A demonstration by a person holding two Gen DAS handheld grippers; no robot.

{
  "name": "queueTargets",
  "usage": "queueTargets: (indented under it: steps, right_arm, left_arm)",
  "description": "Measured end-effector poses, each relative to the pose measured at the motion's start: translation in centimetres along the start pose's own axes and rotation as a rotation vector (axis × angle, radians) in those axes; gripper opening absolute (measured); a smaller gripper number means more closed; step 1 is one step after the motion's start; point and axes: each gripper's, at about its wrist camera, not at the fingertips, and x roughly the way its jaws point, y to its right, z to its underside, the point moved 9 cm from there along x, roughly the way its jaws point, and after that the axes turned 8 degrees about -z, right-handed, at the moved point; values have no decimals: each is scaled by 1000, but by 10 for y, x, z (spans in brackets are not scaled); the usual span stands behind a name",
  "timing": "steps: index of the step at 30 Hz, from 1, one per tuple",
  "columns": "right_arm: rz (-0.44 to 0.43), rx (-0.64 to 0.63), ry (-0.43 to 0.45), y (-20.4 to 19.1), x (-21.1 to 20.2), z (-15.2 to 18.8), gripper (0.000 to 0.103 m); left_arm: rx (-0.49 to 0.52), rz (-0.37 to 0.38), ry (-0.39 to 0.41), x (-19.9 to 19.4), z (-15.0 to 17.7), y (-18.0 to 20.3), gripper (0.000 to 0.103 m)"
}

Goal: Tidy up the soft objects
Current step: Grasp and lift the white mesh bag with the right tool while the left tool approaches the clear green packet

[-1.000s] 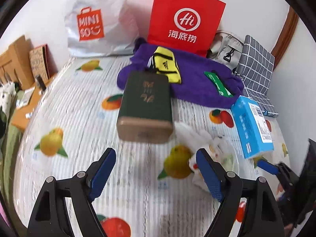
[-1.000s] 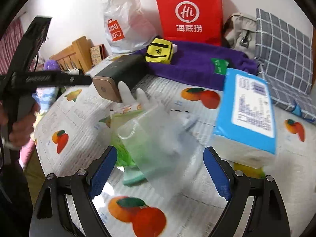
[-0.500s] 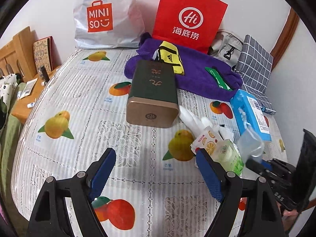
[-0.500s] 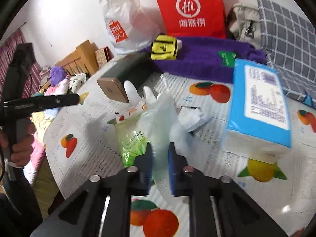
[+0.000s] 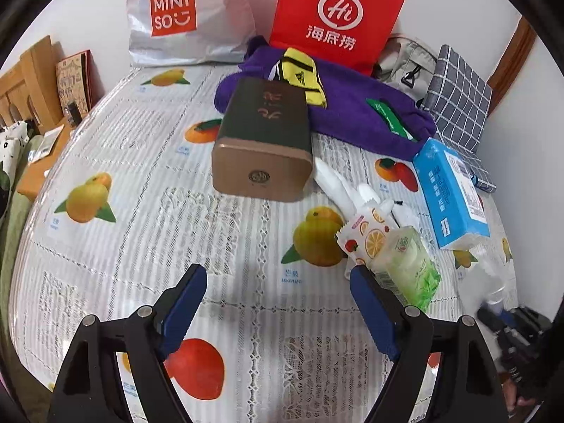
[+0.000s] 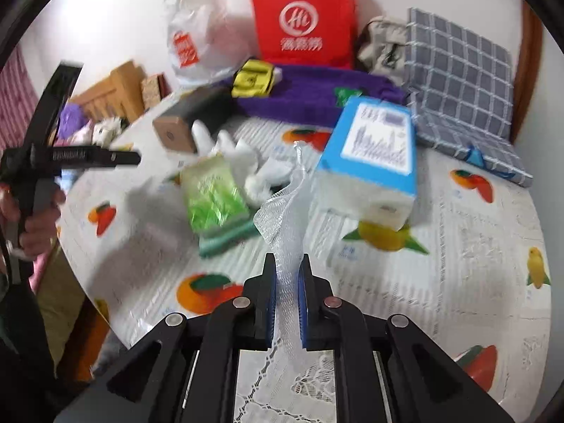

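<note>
Now, white mesh bag [image 6: 283,218] pinched between right fingers [image 6: 265,296], trailing upward.

Tissue pack [image 5: 405,264] right of box [image 5: 262,148], towel [image 5: 352,112] behind, bags [image 5: 335,17] against wall.

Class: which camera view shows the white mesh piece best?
The right wrist view: the mesh runs up mid-frame, pinched in the shut right gripper. In the left wrist view it is a pale blur by the right edge.

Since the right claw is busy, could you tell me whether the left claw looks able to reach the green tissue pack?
Probably yes: the left claw is open and empty, and the green tissue pack lies uncovered right beside its right finger, with nothing between.
</note>
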Motion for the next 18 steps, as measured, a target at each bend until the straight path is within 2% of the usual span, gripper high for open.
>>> queueTargets:
  steps: [2, 4, 5, 7, 9, 14, 18]
  right_arm:
    - [4, -27, -23, -2, 14, 6, 24]
    - [40, -68, -20, -2, 21, 9, 54]
    - [59, -89, -5, -2, 21, 8, 60]
    - [97, -130, 28, 2, 19, 6, 82]
    - [107, -151, 40, 5, 20, 4, 88]
    - [102, -125, -19, 22, 42, 7, 88]
    - [26, -99, 1, 16, 46, 9, 89]
  left_arm:
    - [4, 0, -8, 2, 2, 2, 82]
    - [11, -6, -8, 2, 4, 3, 82]
    - [15, -8, -7, 2, 4, 4, 82]
    - [18, -9, -6, 1, 4, 4, 82]
    - [15, -6, -7, 2, 4, 5, 82]
    - [17, 0, -8, 4, 5, 6, 82]
    - [24, 16, -11, 5, 5, 11, 82]
